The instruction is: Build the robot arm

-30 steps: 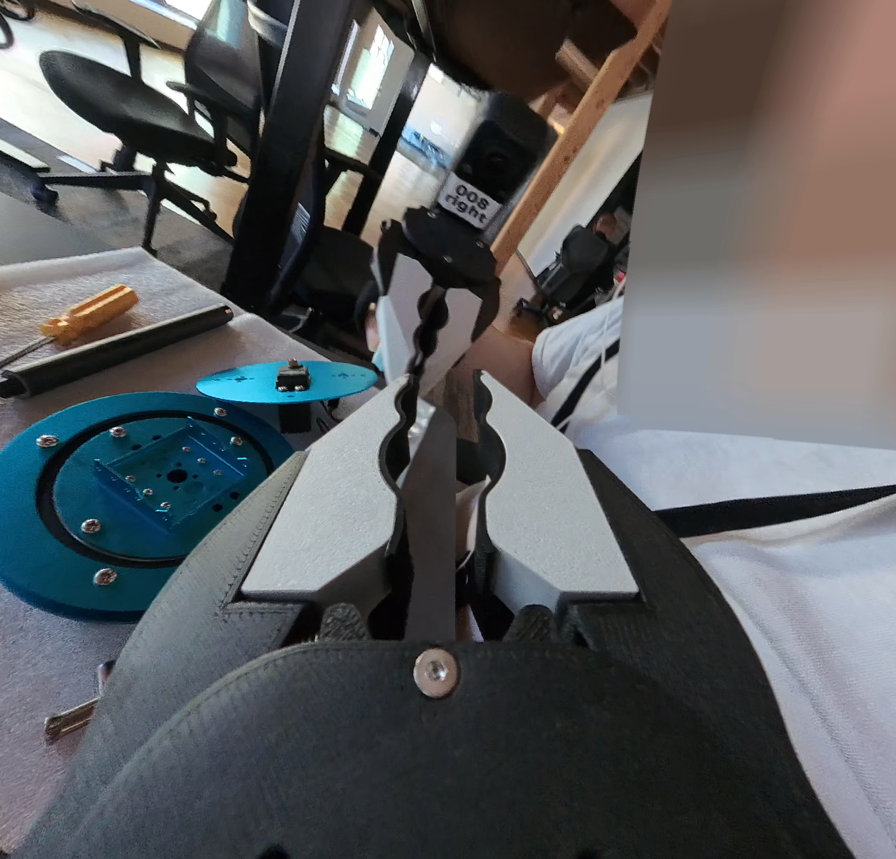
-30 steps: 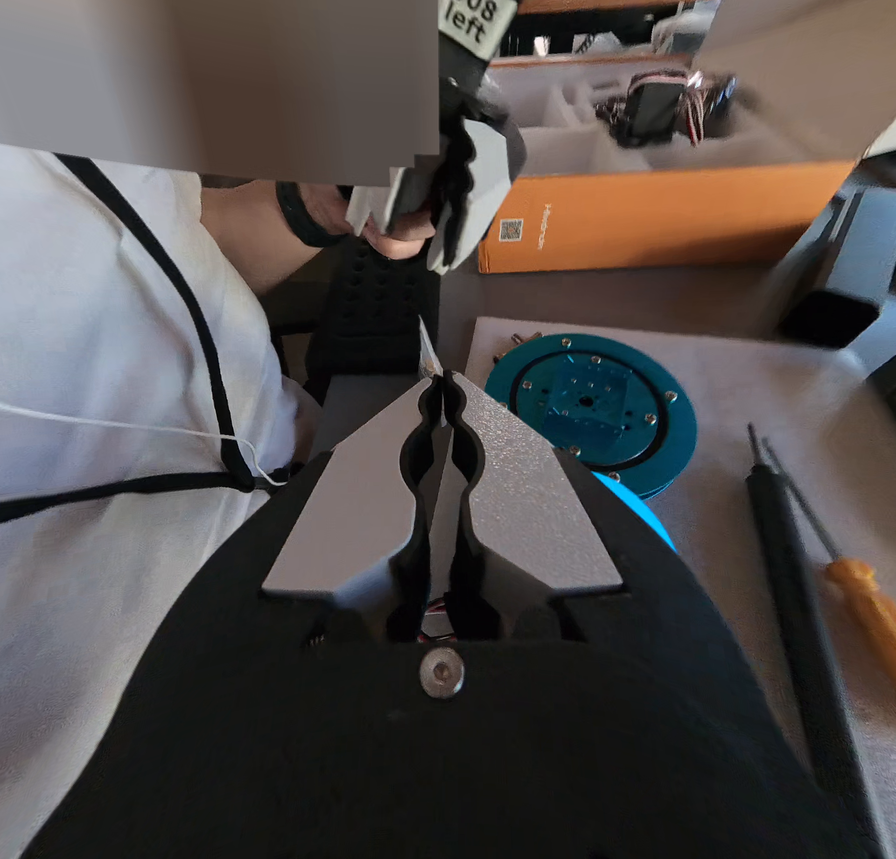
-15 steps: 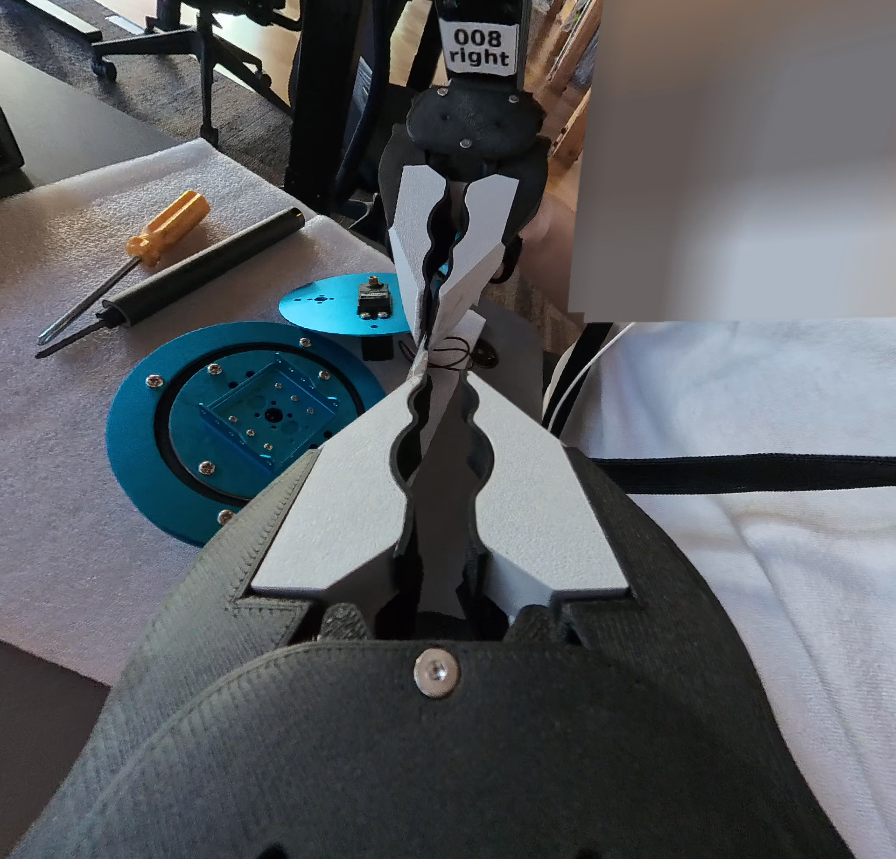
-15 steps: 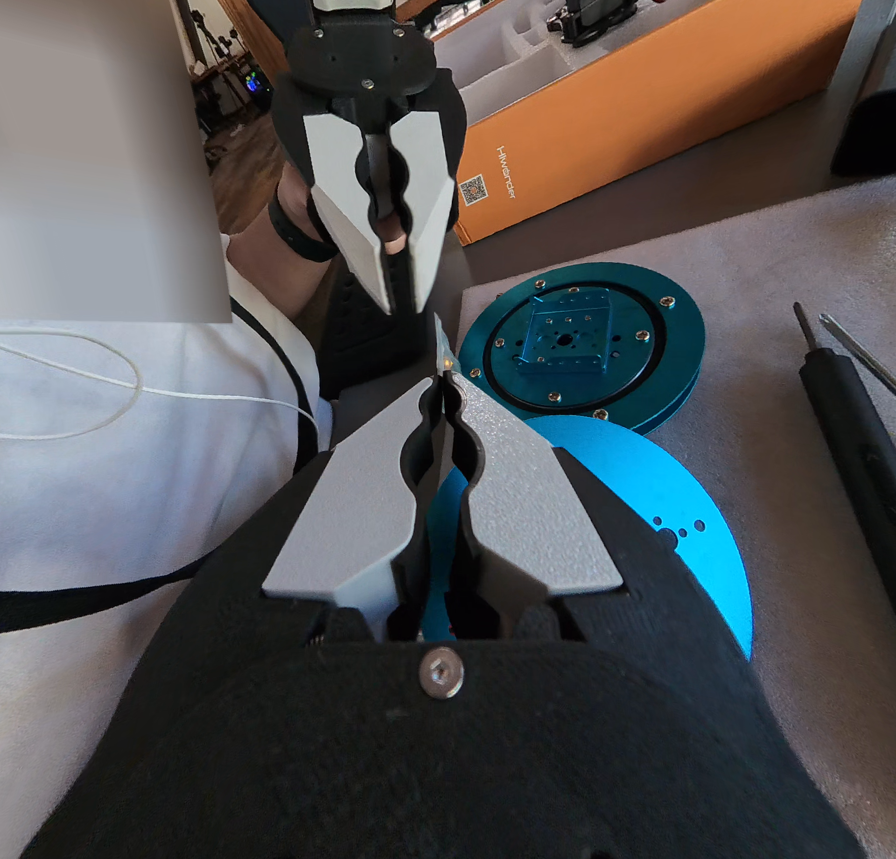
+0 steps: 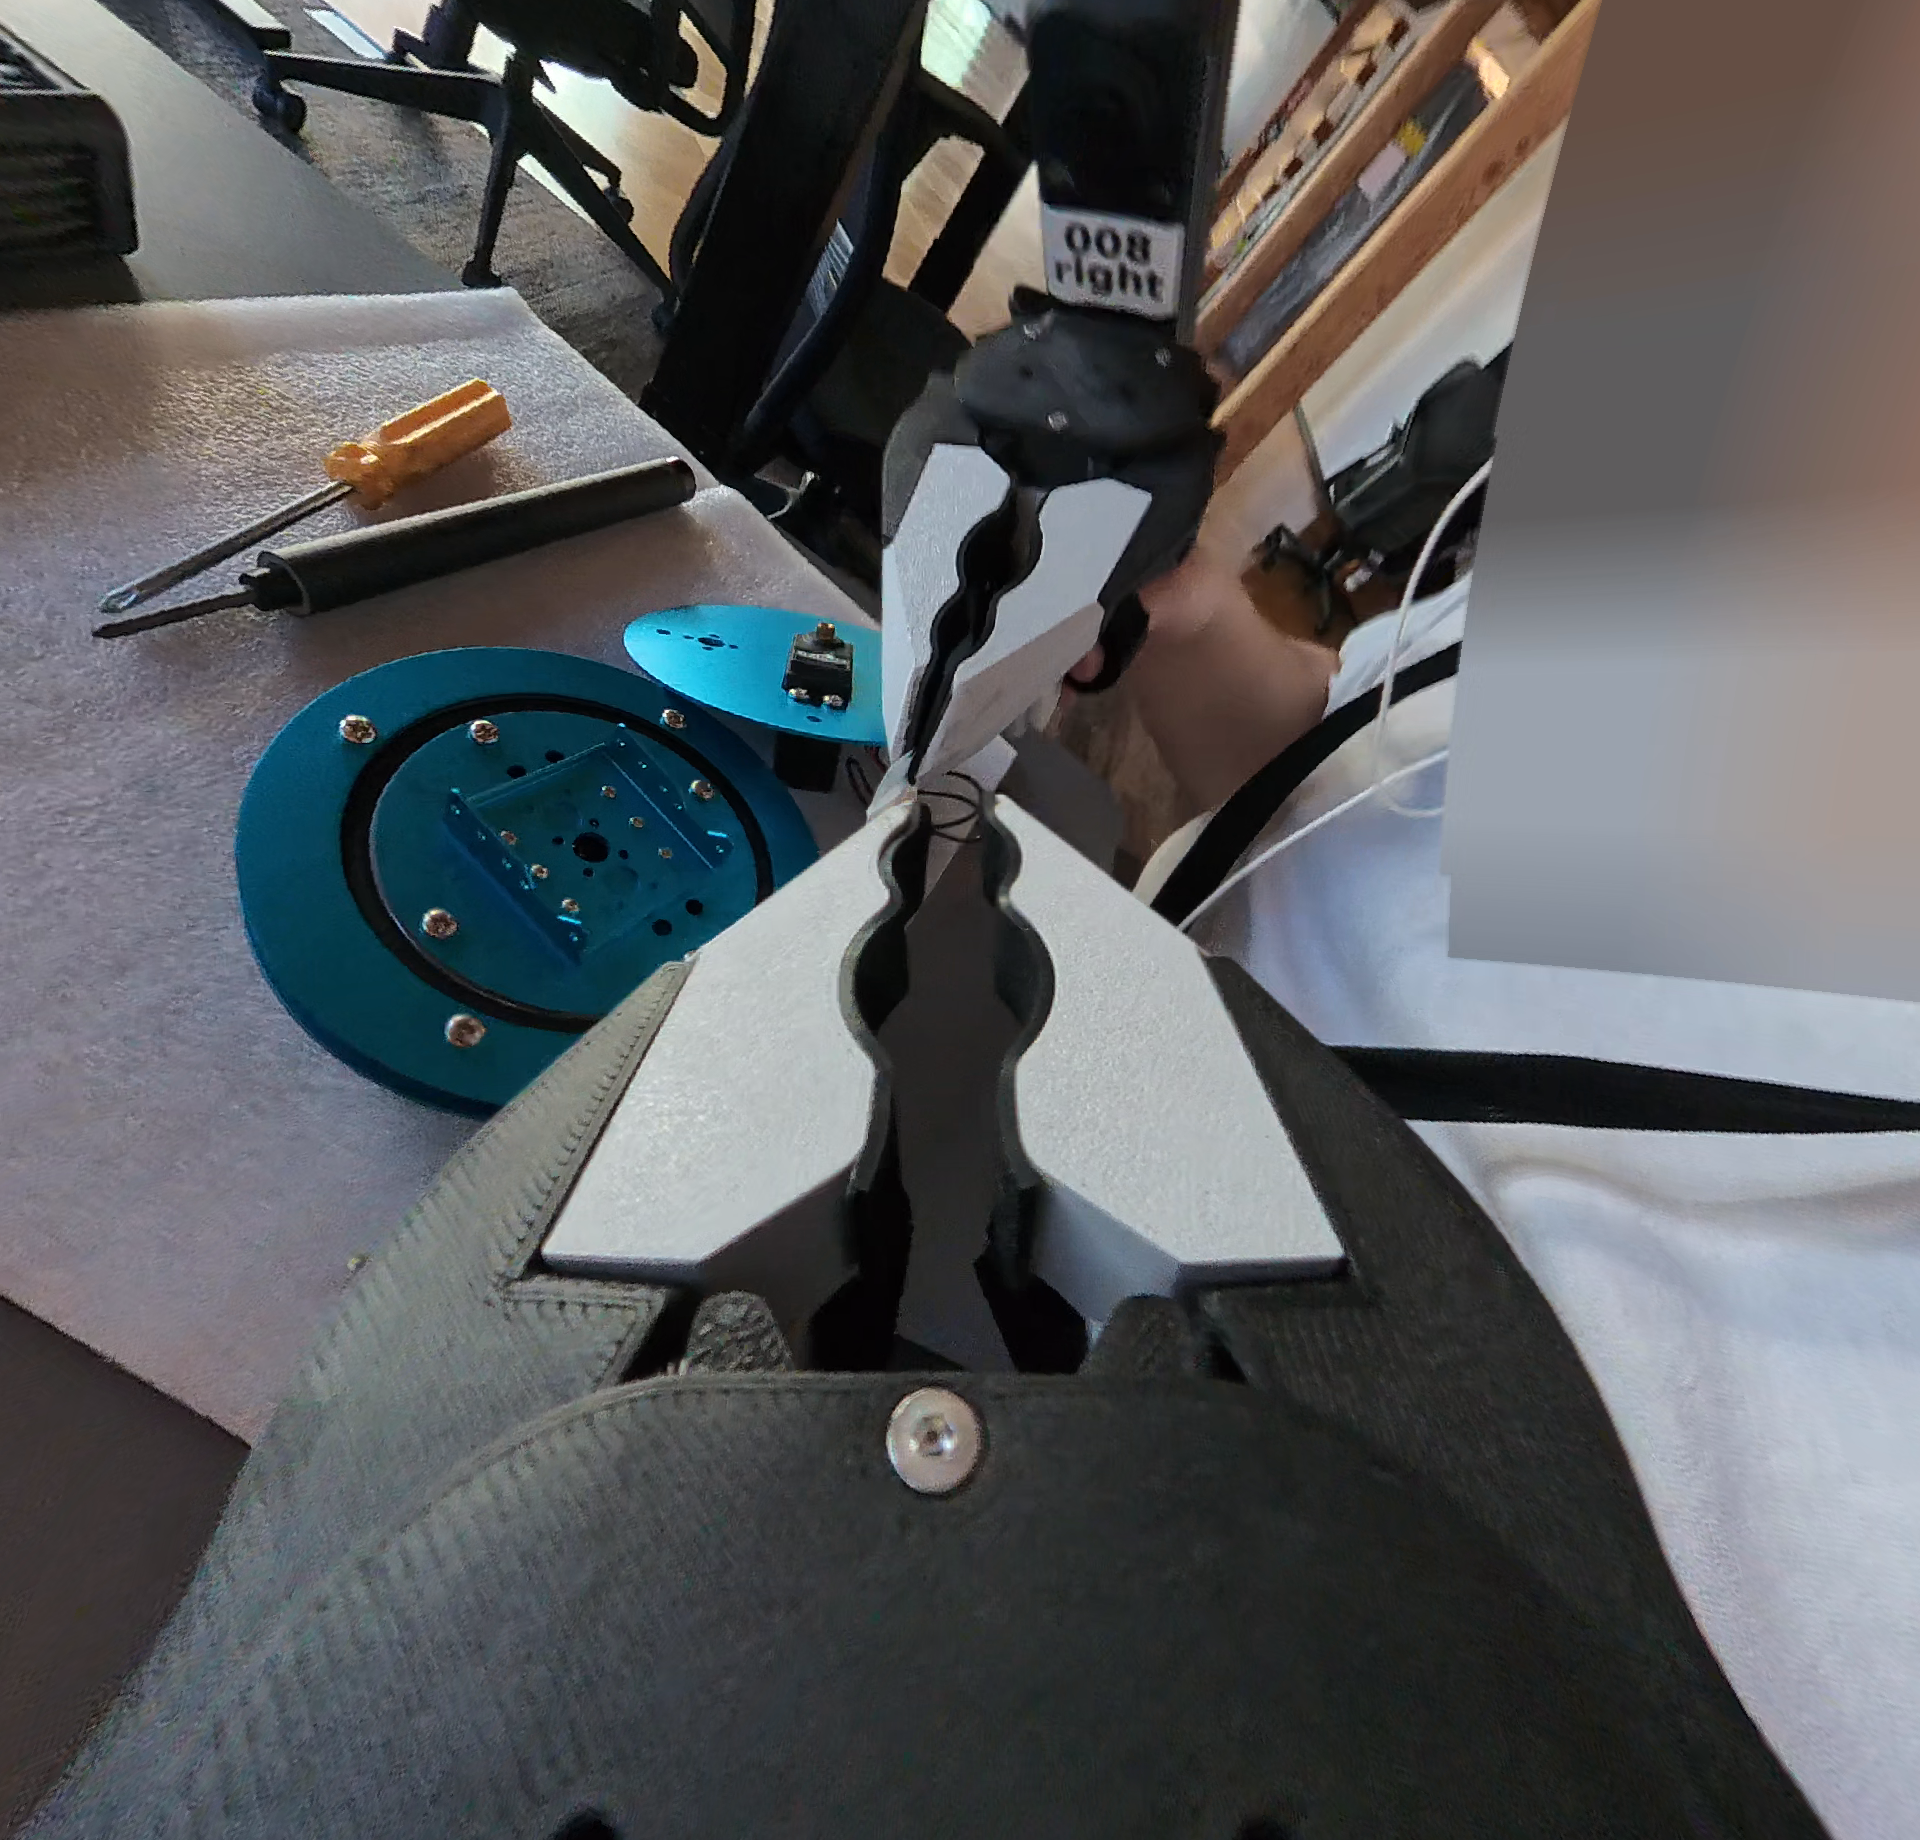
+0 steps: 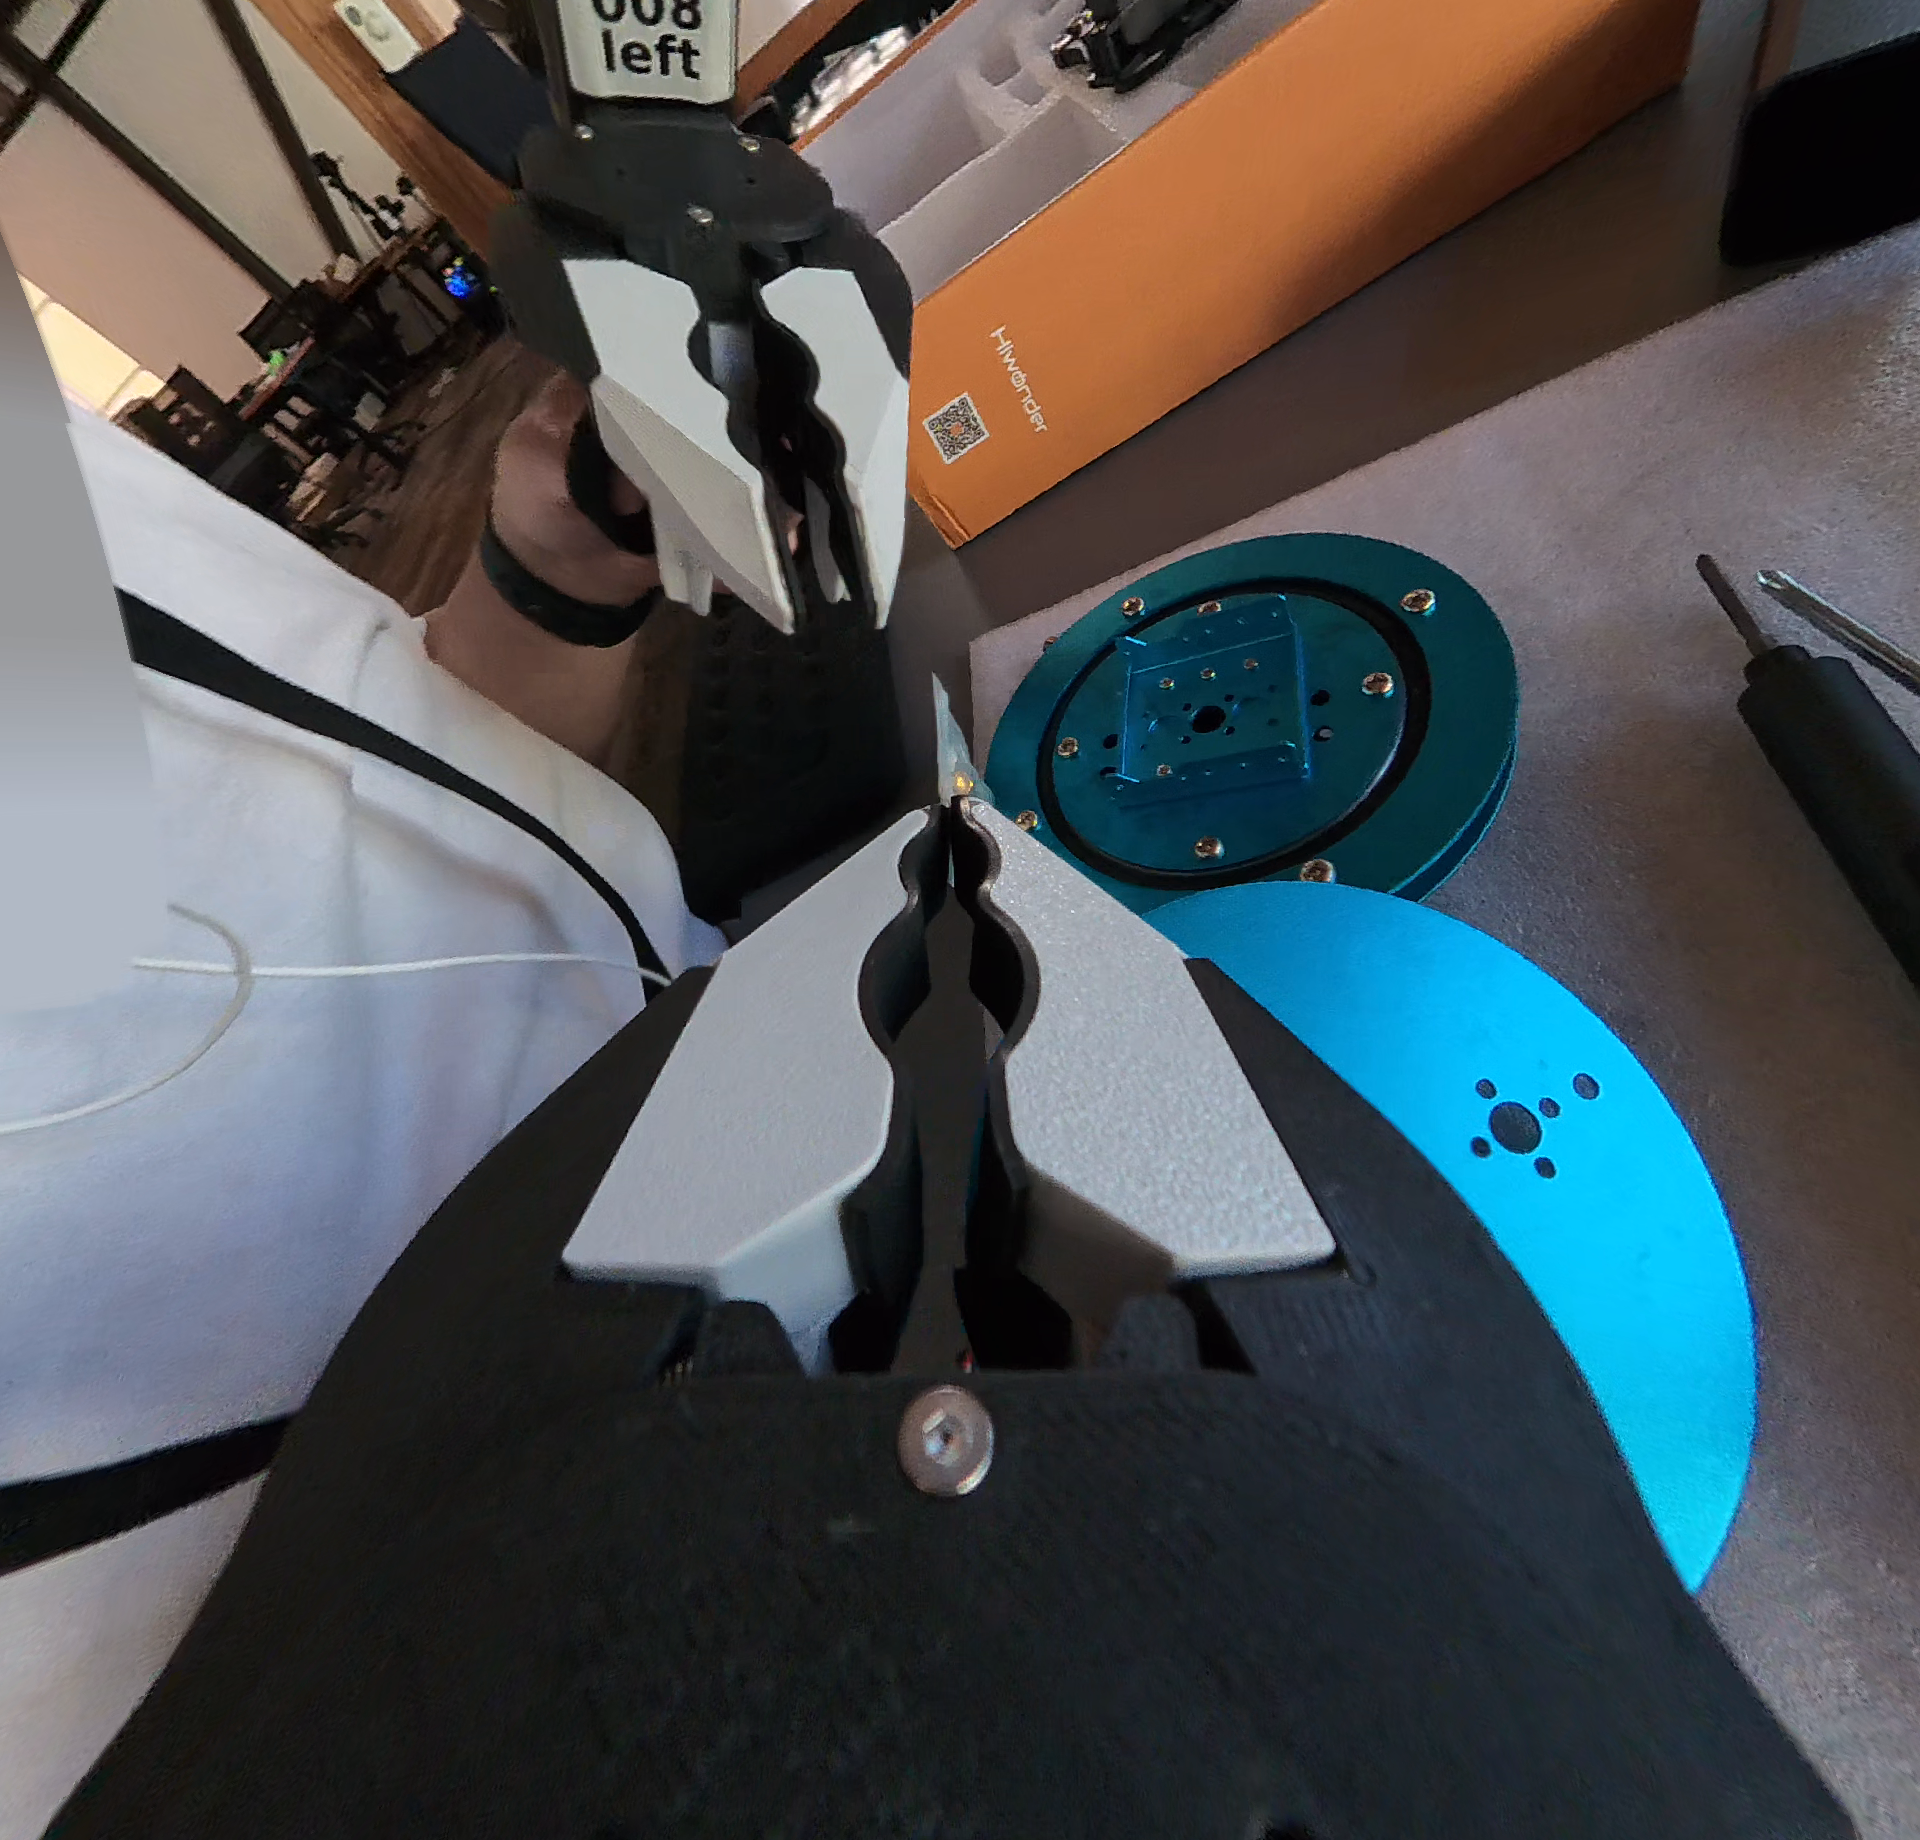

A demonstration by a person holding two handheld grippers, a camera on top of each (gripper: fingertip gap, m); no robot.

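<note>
The right gripper pinches a small clear bag beside the blue turntable; the left gripper, facing it, has its jaws slightly parted.

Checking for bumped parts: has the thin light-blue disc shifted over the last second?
No. The thin light-blue disc lies beside the same side of the round blue base as before.

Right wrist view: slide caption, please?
Right gripper pinching a small clear bag, left gripper opposite, blue discs beside.

Ringed disc on mat; thin disc behind; screwdrivers beyond, possibly touching.
</note>
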